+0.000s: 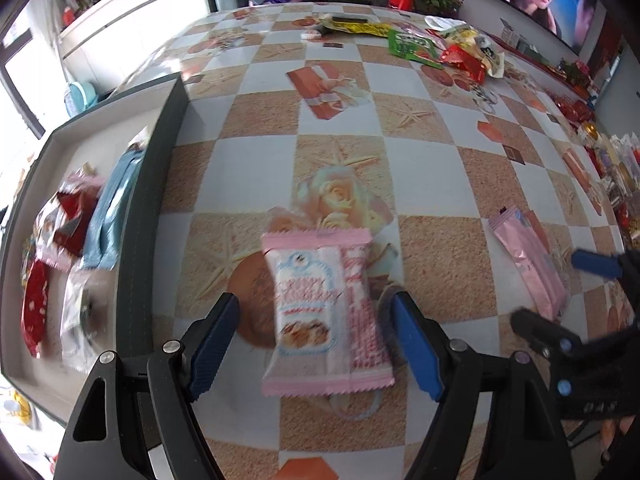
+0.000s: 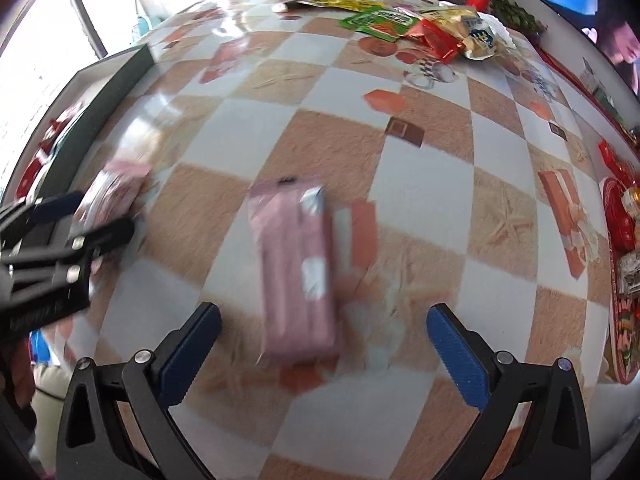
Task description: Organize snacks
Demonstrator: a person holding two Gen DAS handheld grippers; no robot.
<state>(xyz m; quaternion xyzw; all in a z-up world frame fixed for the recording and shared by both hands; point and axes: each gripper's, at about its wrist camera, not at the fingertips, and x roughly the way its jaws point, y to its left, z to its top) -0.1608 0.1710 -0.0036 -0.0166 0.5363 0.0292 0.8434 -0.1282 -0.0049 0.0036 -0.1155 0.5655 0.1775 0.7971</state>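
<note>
A pink-and-white snack packet [image 1: 324, 312] lies flat on the checked tablecloth between the wide-apart fingers of my left gripper [image 1: 316, 340], which is open and not touching it. A long pink wrapper [image 2: 296, 268] lies on the table between the fingers of my right gripper [image 2: 324, 344], also open. The same wrapper shows in the left wrist view [image 1: 528, 260], with the right gripper [image 1: 560, 300] beside it. The left gripper [image 2: 80, 220] and its packet [image 2: 112, 188] show at the left of the right wrist view.
A dark-walled box [image 1: 160, 184] at the left holds several snack packets, blue, red and white. A pile of green, red and yellow snack bags [image 1: 436, 44] lies at the table's far side. More packaged goods [image 2: 624, 240] line the right edge.
</note>
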